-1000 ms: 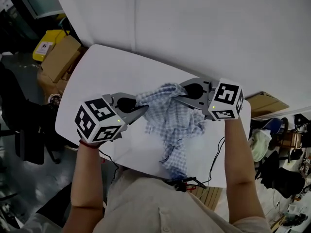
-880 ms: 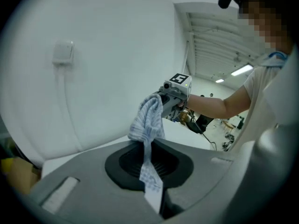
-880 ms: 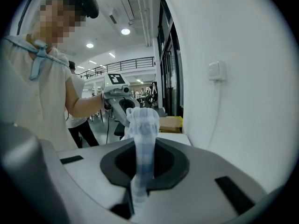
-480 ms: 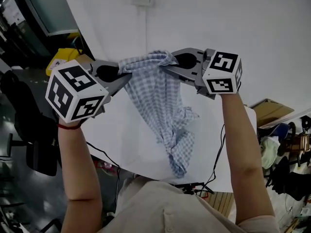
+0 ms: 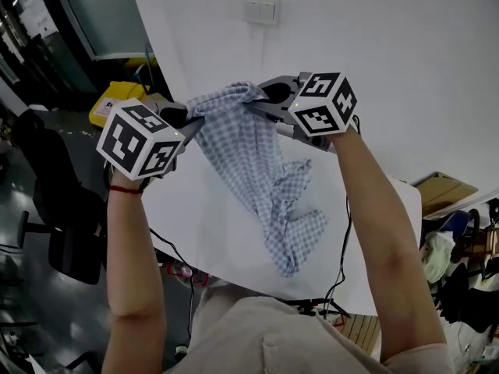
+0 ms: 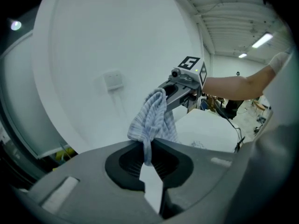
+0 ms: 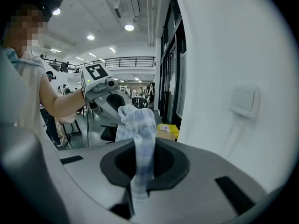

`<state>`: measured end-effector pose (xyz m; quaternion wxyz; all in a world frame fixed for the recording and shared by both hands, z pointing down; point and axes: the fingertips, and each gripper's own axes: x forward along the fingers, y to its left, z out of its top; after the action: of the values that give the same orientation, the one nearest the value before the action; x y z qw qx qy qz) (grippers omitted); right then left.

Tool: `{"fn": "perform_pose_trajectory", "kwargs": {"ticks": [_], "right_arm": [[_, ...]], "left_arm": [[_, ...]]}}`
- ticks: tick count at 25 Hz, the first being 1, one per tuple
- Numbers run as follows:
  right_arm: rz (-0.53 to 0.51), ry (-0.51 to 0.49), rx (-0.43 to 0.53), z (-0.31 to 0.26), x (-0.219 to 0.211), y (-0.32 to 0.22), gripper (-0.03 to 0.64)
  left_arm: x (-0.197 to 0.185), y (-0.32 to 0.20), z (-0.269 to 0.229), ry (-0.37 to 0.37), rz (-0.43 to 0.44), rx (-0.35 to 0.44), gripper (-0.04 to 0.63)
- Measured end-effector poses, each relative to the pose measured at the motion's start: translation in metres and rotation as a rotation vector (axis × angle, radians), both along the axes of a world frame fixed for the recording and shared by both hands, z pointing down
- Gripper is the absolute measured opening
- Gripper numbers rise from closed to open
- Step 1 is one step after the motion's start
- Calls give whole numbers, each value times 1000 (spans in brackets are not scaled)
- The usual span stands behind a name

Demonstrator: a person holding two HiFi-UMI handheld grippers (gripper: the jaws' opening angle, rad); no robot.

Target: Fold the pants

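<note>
Pants (image 5: 249,154) hang over table (image 5: 195,216); left gripper (image 5: 195,120), right gripper (image 5: 254,104) hold top edge (fingers (image 6: 196,167) clamped on it).

Pants (image 5: 249,154) blue-white check; table (image 5: 203,224) white; wall (image 5: 405,68) white; box (image 5: 113,100) yellow; chair (image 5: 70,240) black.

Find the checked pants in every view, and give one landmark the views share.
Head view: upper centre, pants hanging over the table.
Left gripper view: centre, bunched.
Right gripper view: lower centre, bunched.
Shared landmark: the white wall switch, seen in all three.
</note>
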<state>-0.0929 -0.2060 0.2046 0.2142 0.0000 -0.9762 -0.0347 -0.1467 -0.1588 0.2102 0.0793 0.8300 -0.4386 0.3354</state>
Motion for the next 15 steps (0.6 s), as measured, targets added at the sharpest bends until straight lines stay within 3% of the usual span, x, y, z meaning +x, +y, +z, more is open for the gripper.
{"fn": "perform_pose_trajectory", "kwargs": {"ticks": [6,11,15], "right_arm": [[-64,102,-15,68,-68,11,32],[-275,195,-139,113,-130,52,32],[-388,231,-135,146,-195,83,33]], "left_arm": [[-53,27,71,87,-108,-70,29],[-103,71,111,262,-257,-123,29],[-150,111,147,358,-398,-151,29]]}}
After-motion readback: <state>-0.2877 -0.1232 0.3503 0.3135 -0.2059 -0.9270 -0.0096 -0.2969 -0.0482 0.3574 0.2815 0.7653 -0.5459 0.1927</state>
